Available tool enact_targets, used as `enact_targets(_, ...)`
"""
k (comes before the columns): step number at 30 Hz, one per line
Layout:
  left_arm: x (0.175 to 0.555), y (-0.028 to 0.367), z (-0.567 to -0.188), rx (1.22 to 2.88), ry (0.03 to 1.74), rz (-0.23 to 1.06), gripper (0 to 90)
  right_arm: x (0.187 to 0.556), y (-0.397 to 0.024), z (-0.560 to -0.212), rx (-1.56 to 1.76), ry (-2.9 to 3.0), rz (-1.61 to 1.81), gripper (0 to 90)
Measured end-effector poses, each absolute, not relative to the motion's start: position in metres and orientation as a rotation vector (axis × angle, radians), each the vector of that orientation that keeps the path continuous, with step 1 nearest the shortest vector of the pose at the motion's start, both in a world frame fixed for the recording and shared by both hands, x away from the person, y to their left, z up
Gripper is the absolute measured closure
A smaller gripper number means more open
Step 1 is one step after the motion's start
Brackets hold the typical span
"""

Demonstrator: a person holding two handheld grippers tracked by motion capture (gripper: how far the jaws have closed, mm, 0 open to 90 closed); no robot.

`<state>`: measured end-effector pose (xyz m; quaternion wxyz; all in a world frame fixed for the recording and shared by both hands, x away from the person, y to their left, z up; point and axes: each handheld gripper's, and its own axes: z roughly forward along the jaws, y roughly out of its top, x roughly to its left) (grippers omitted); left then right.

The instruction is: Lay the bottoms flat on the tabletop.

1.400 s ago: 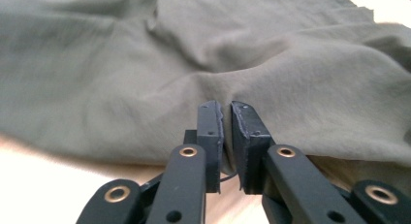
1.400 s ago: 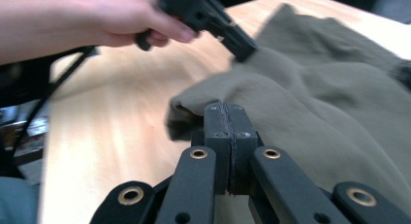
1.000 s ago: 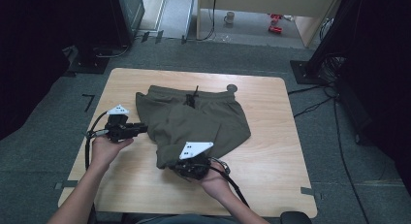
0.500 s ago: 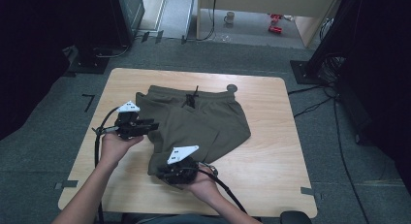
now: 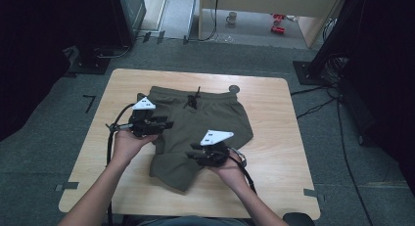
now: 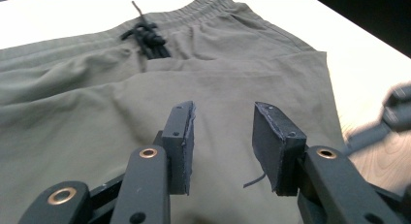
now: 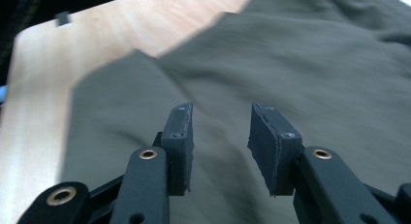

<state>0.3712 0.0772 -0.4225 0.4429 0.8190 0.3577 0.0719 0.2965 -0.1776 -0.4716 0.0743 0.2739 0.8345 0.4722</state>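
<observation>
A pair of olive green shorts [image 5: 215, 121] lies partly folded on the wooden table [image 5: 274, 152], waistband and black drawstring [image 6: 145, 37] toward the far side. My left gripper [image 5: 169, 123] hovers over the shorts' left part and points right. Its jaws have just been opening, and nothing is between them [image 6: 223, 132]. My right gripper [image 5: 193, 156] is over the lower leg of the shorts [image 7: 315, 64] and points left. Its jaws have also just been opening and are empty [image 7: 220, 132]. The right gripper [image 6: 397, 112] shows blurred at the right edge of the left gripper view.
A small grey round cap [image 5: 234, 89] sits in the table just beyond the waistband. Bare wood [image 7: 121, 30] lies left of and in front of the shorts. Around the table are grey floor, cables [image 5: 318, 108] and dark equipment.
My left gripper moved right, from the shorts' left edge to above the cloth. My right gripper swung to the front left, then came back over the leg. The lower hem now lies nearer the front edge.
</observation>
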Motion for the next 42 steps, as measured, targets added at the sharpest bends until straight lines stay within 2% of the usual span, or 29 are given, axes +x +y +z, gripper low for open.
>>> enact_targets(5,0.368,0.052,-0.424,2.074,0.861,0.178,51.6,0.314,-0.213,-0.475,0.935,2.447,1.393,60.1)
enact_targets(13,0.364,0.022,-0.433,2.107,0.832,0.139,50.5,0.339,-0.253,-0.484,1.077,2.319,1.366,60.0)
enact_targets(19,0.356,-0.006,-0.442,2.127,0.796,0.105,49.3,0.348,-0.264,-0.5,1.163,2.306,1.339,59.8)
enact_targets(28,0.35,-0.038,-0.467,2.176,0.801,0.069,47.7,0.358,-0.277,-0.507,1.205,2.275,1.268,57.0)
enact_targets(32,0.346,-0.049,-0.48,2.245,0.77,0.12,46.6,0.362,-0.283,-0.514,1.249,2.275,1.24,57.0)
enact_targets(40,0.348,-0.052,-0.503,2.284,0.773,0.113,44.3,0.367,-0.288,-0.522,1.294,2.274,1.226,55.6)
enact_targets(42,0.347,-0.049,-0.505,2.27,0.769,0.132,47.3,0.366,-0.287,-0.521,1.281,2.282,1.213,54.0)
